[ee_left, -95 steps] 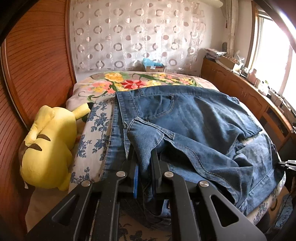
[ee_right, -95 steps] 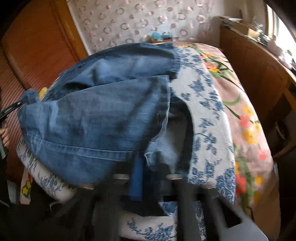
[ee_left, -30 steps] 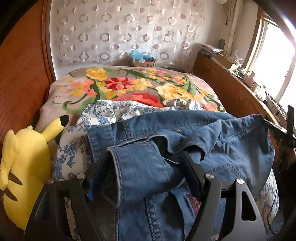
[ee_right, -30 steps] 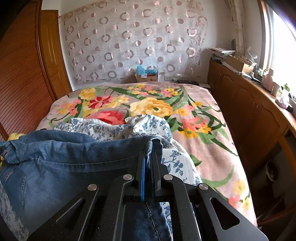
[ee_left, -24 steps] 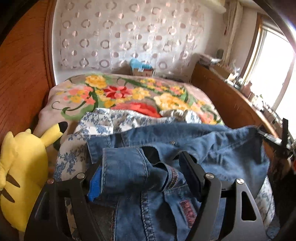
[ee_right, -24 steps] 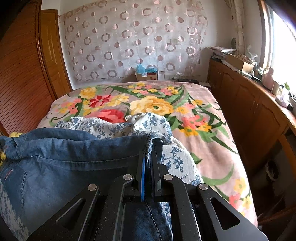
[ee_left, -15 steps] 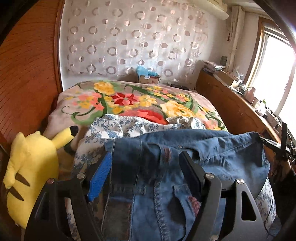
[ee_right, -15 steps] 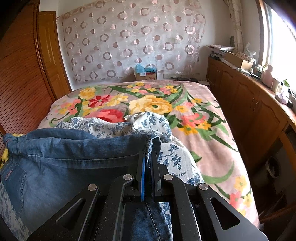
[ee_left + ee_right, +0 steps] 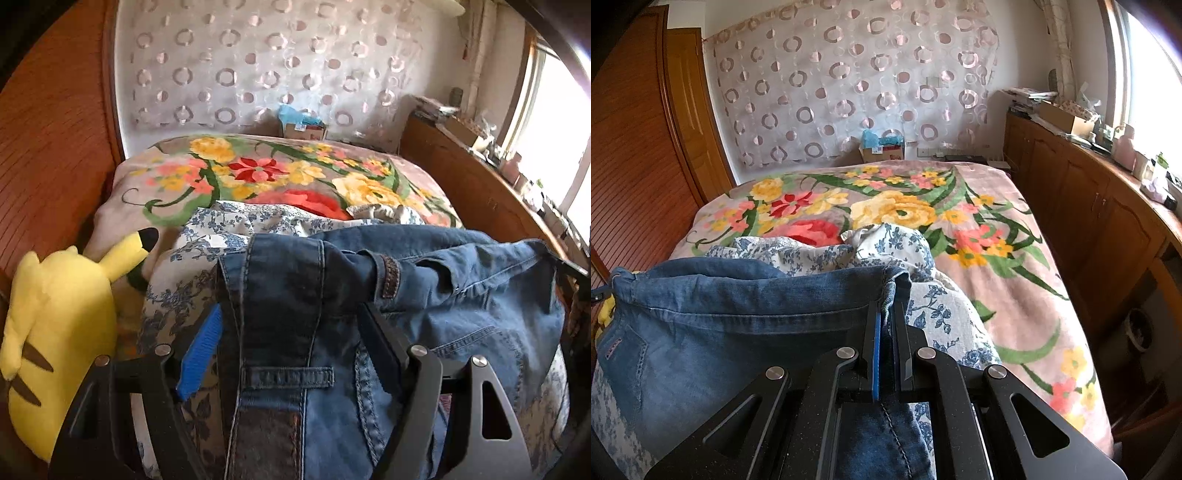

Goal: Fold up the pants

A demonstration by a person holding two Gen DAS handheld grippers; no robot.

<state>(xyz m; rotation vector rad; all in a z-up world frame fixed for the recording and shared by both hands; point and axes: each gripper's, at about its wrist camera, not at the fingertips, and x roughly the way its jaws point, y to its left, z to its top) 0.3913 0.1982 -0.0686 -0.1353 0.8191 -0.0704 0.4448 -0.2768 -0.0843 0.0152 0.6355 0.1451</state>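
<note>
Blue denim pants lie bunched across the near end of the bed, over a blue-flowered white cloth. My left gripper is open, its jaws wide apart, with the waistband end of the pants draped loosely between them. In the right wrist view the pants spread to the left. My right gripper is shut on the pants' folded edge and holds it just above the flowered cloth.
A floral blanket covers the bed beyond the pants. A yellow plush toy lies at the left edge by the wooden wall. A wooden cabinet with clutter runs along the right. A cardboard box stands behind the bed.
My left gripper let go of the pants and opened wide; the waistband has dropped and settled between its jaws. Both grippers carried the pants forward earlier. The right gripper holds still.
</note>
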